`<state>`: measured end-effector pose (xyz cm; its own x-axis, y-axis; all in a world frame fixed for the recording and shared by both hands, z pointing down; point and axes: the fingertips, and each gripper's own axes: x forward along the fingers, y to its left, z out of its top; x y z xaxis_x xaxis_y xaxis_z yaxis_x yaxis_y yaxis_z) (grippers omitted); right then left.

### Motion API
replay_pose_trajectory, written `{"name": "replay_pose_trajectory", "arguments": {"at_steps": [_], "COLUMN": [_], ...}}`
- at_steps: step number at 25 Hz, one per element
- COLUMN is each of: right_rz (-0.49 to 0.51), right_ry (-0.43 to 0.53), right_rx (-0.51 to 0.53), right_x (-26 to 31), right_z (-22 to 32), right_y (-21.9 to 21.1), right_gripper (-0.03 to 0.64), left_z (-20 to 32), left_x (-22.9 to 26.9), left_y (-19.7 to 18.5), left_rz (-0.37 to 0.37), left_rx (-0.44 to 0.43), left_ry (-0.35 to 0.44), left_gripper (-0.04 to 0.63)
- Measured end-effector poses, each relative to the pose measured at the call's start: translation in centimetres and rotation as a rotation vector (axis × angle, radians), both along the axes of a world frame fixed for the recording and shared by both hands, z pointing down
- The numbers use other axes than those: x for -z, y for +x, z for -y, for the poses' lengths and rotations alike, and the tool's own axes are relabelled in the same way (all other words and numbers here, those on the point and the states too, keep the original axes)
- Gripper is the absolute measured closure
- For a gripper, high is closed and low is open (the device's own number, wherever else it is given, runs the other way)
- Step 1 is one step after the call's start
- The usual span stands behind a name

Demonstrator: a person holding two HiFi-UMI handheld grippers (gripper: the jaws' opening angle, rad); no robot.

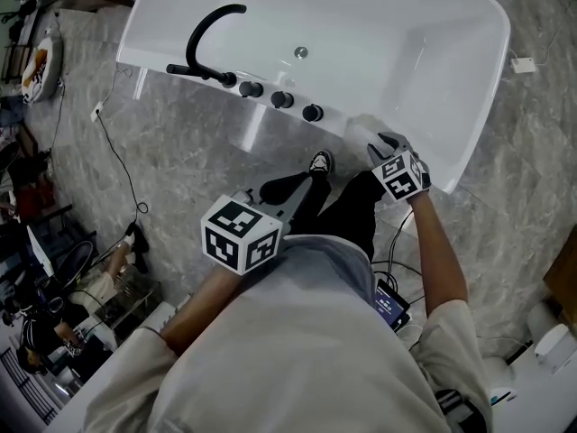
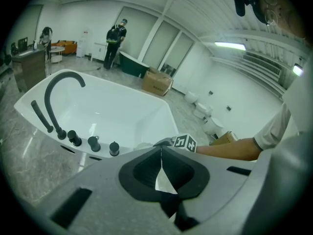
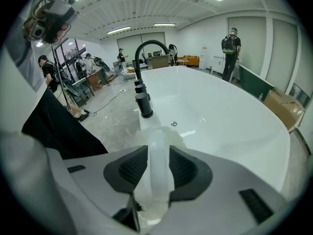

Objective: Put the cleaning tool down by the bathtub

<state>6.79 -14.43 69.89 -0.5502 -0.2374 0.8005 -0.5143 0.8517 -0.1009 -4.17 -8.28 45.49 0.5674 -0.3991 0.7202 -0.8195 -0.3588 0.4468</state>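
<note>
The cleaning tool [image 3: 159,168] is a translucent white piece with a pale head, and its head rests on the near rim of the white bathtub [image 3: 234,131]. In the head view the cleaning tool [image 1: 361,132] lies on the tub rim [image 1: 153,25] right of the black knobs [image 1: 282,99]. My right gripper [image 3: 159,153] stands open, with the tool's handle between its dark pads [image 3: 133,166]. From above, the right gripper [image 1: 386,144] hangs at the rim. My left gripper [image 2: 161,151] is shut and empty, and the left gripper [image 1: 302,186] is held over the floor before the tub.
A black arched faucet [image 1: 209,34] and a drain [image 1: 300,52] belong to the tub. The person's shoe [image 1: 320,162] stands on the marble floor by the tub. Cables [image 1: 117,156] run across the floor at left. A cardboard box [image 2: 157,82] and bystanders [image 2: 115,43] are farther off.
</note>
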Motion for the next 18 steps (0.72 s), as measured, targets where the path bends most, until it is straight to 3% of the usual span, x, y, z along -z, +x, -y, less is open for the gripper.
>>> {"name": "replay_pose_trajectory", "arguments": {"at_steps": [18], "right_rz": [-0.003], "right_ry": [-0.003], "right_rx": [-0.058], "right_x": [2.3], "right_z": [-0.9], "right_y": [0.9], "right_gripper": [0.488], "left_z": [0.7], "left_x": [0.9], "left_y": [-0.1], "left_rz": [-0.052], "left_rx": [-0.015], "left_ry": [0.027], "left_gripper": [0.586]}}
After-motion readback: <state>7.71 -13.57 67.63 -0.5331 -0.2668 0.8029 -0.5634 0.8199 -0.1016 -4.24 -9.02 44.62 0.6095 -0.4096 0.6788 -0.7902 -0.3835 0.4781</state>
